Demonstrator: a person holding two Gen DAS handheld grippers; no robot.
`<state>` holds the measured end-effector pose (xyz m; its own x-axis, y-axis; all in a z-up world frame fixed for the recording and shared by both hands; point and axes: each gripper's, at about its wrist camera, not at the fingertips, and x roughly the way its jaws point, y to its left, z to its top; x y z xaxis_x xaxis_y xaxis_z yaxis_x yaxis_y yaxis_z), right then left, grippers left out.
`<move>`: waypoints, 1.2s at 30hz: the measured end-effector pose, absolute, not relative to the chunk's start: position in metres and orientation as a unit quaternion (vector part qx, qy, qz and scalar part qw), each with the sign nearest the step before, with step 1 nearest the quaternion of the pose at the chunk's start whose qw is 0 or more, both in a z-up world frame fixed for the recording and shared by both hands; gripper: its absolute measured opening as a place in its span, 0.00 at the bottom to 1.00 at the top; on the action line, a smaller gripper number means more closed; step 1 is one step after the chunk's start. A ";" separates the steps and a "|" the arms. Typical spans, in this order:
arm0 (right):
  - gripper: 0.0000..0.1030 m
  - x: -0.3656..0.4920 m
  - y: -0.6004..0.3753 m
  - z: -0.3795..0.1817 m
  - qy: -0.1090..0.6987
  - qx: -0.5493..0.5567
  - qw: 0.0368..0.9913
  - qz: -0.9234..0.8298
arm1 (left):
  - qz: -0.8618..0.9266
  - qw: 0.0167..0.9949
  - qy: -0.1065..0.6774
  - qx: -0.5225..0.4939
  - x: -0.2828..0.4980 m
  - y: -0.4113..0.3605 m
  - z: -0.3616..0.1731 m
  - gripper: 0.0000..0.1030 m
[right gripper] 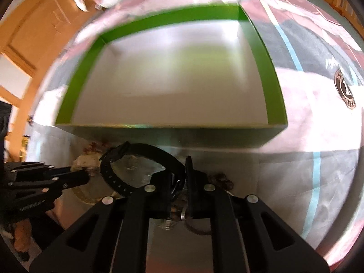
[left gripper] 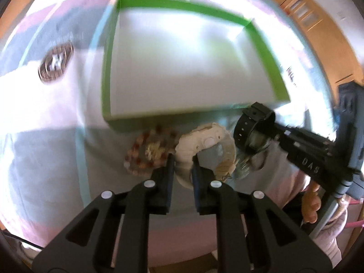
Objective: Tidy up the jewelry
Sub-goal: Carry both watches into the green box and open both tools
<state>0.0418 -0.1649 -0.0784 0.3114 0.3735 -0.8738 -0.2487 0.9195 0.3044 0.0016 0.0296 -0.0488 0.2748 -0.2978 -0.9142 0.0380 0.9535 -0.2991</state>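
Note:
My left gripper (left gripper: 183,159) is shut on a cream watch (left gripper: 204,141), lifted just off the cloth in front of the green box (left gripper: 107,68). A brown beaded bracelet (left gripper: 147,152) lies right beside it to the left. In the right wrist view, my right gripper (right gripper: 179,170) is shut on the strap of a black watch (right gripper: 136,150), whose loop curls to the left of the fingers. In the left wrist view the black watch (left gripper: 252,125) hangs at the right near the box's front corner. The box's white inside holds nothing.
The box stands on a pink, grey and white bedspread (left gripper: 45,136) with a round brown logo (left gripper: 55,62). Small silvery pieces (left gripper: 243,168) lie under the black watch. Wooden cupboards (left gripper: 307,11) stand beyond the bed. A person's hand (left gripper: 311,202) holds the right gripper.

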 end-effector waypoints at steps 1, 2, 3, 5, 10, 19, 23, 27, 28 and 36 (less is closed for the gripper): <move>0.11 0.042 -0.167 -0.074 0.548 0.069 0.807 0.209 | -0.109 0.797 0.584 -0.113 0.001 0.031 -0.044 0.14; 0.11 0.043 -0.170 -0.069 0.539 0.085 0.809 0.220 | -0.115 0.805 0.568 -0.125 0.000 0.035 -0.036 0.14; 0.11 0.044 -0.175 -0.064 0.529 0.097 0.813 0.223 | -0.118 0.809 0.560 -0.134 -0.001 0.038 -0.032 0.14; 0.11 0.045 -0.182 -0.055 0.503 0.120 0.826 0.225 | -0.123 0.819 0.537 -0.163 -0.003 0.047 -0.024 0.14; 0.11 0.048 -0.186 -0.036 0.446 0.132 0.860 0.208 | -0.068 0.845 0.495 -0.189 0.010 0.062 -0.010 0.14; 0.11 0.080 -0.169 -0.052 0.462 0.080 0.869 0.159 | -0.007 0.837 0.506 -0.208 0.037 0.083 -0.035 0.14; 0.11 0.080 -0.170 -0.059 0.472 0.078 0.866 0.147 | -0.006 0.833 0.516 -0.202 0.037 0.080 -0.040 0.15; 0.11 0.079 -0.169 -0.064 0.478 0.072 0.864 0.140 | -0.006 0.835 0.516 -0.193 0.036 0.075 -0.040 0.22; 0.11 0.079 -0.168 -0.066 0.481 0.071 0.863 0.138 | -0.007 0.835 0.516 -0.194 0.036 0.075 -0.041 0.22; 0.42 0.075 -0.180 -0.062 0.473 0.102 0.865 0.135 | -0.029 0.839 0.505 -0.198 0.022 0.075 -0.030 0.23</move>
<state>0.0748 -0.1795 -0.0625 0.5160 0.3293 -0.7907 -0.1370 0.9430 0.3034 0.0223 0.0748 -0.0304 0.4879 -0.2484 -0.8368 -0.1521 0.9198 -0.3616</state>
